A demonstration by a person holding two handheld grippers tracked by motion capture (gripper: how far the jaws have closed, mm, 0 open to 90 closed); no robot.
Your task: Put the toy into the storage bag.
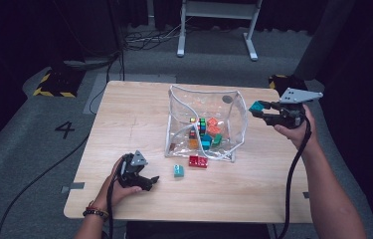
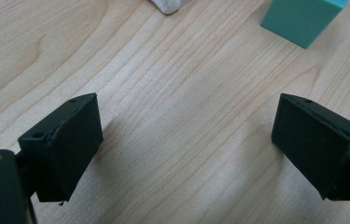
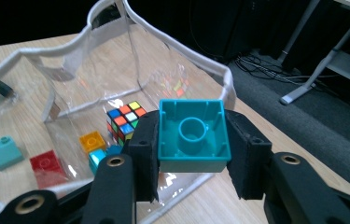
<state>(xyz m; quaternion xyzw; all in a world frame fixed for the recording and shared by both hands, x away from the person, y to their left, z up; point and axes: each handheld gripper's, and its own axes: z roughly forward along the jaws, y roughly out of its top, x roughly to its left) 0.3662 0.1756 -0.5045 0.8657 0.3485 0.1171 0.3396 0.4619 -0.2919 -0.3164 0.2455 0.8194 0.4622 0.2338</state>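
Wooden table (image 1: 124, 124) on grey floor, dark room. Clear bag (image 1: 233, 99) stands at table centre, mouth open, already holding a cube (image 3: 126, 119) and several bricks. Right gripper (image 3: 193, 154), at 3 o'clock of the bag near its rim, clamps a teal brick (image 3: 193, 135), hollow side to its camera. Left gripper (image 1: 141, 179) rests at 7 o'clock, jaws spread, empty. Left outside: red brick (image 1: 198, 161) and mint brick (image 1: 179, 171) at 6 o'clock. Judged roughly two-thirds packed.
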